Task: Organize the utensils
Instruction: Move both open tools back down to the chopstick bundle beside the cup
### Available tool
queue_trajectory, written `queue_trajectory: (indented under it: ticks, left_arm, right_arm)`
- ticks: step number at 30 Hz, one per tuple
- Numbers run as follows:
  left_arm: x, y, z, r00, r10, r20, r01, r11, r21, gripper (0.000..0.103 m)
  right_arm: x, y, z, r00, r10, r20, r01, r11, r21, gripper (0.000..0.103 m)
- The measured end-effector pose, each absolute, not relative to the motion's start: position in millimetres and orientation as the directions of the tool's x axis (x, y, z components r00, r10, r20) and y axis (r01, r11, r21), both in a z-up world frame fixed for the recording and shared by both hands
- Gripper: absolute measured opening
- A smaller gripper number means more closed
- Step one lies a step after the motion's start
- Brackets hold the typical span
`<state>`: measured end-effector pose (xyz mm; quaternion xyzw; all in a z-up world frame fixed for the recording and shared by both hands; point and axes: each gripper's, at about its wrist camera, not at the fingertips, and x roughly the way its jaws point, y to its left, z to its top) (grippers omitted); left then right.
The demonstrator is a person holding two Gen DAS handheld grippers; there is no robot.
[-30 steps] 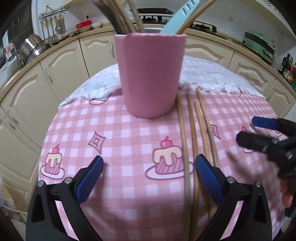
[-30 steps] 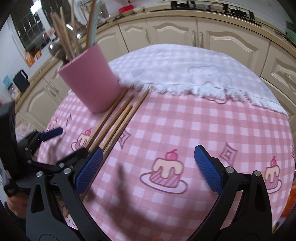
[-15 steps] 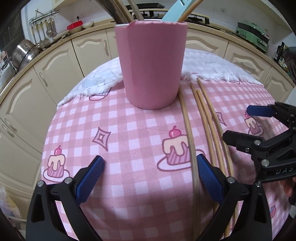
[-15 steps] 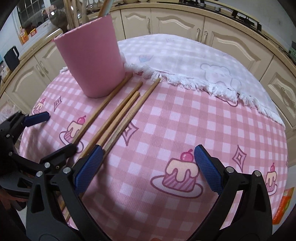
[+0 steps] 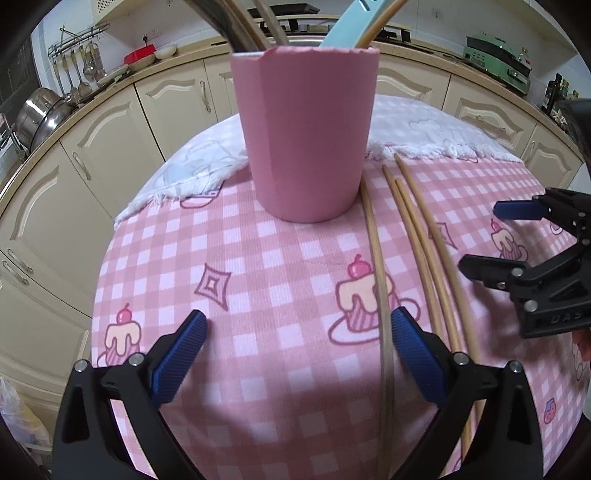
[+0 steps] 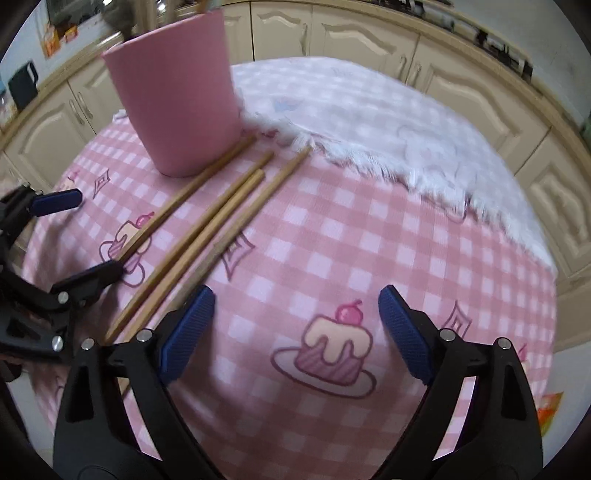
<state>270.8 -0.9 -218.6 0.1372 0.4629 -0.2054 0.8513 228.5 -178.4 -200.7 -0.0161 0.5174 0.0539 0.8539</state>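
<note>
A pink cup (image 5: 306,136) stands upright on the pink checked cloth and holds several wooden sticks and a light blue utensil (image 5: 347,26); it also shows in the right wrist view (image 6: 177,103). Several wooden chopsticks (image 5: 417,236) lie side by side on the cloth to the right of the cup, also seen in the right wrist view (image 6: 207,225). My left gripper (image 5: 295,350) is open and empty, low over the cloth, its right finger beside the leftmost chopstick. My right gripper (image 6: 295,328) is open and empty, just right of the chopsticks' near ends.
A white fringed cloth (image 6: 369,122) covers the far part of the round table. Cream kitchen cabinets (image 5: 92,147) ring the table. Pots (image 5: 37,114) and hanging ladles sit on the counter at far left, a green appliance (image 5: 498,55) at far right.
Both grippers have moved forward and lower toward the chopsticks. The right gripper has come in closer beside them. The cup and chopsticks have not moved.
</note>
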Motion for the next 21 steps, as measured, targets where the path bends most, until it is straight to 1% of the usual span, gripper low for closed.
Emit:
queue_trajectory:
  ticks: [2, 4, 8, 10, 17, 21]
  left_arm:
    - [273, -4, -218, 0.492, -0.216, -0.843, 0.475, 0.879, 0.052, 0.097]
    - [274, -5, -216, 0.494, -0.221, -0.841, 0.473, 0.880, 0.047, 0.097]
    - [275, -4, -215, 0.505, -0.193, -0.842, 0.461, 0.884, 0.074, 0.096]
    - [277, 2, -216, 0.491, -0.211, -0.845, 0.454, 0.890, 0.041, 0.096]
    - [277, 7, -220, 0.479, -0.226, -0.848, 0.458, 0.888, 0.023, 0.096]
    - [278, 9, -221, 0.475, -0.238, -0.847, 0.458, 0.889, 0.007, 0.096]
  right_arm:
    - [228, -178, -195, 0.476, 0.124, -0.871, -0.104, 0.991, 0.085, 0.086]
    - [227, -172, -192, 0.487, 0.148, -0.861, -0.114, 0.988, 0.105, 0.086]
    - [229, -162, -200, 0.470, 0.136, -0.872, -0.124, 0.988, 0.087, 0.087]
    - [226, -160, -199, 0.466, 0.144, -0.873, -0.131, 0.987, 0.092, 0.087]
    - [224, -155, -199, 0.450, 0.101, -0.887, -0.154, 0.987, 0.034, 0.087]
    - [225, -151, -199, 0.437, 0.099, -0.894, -0.154, 0.987, 0.034, 0.087]
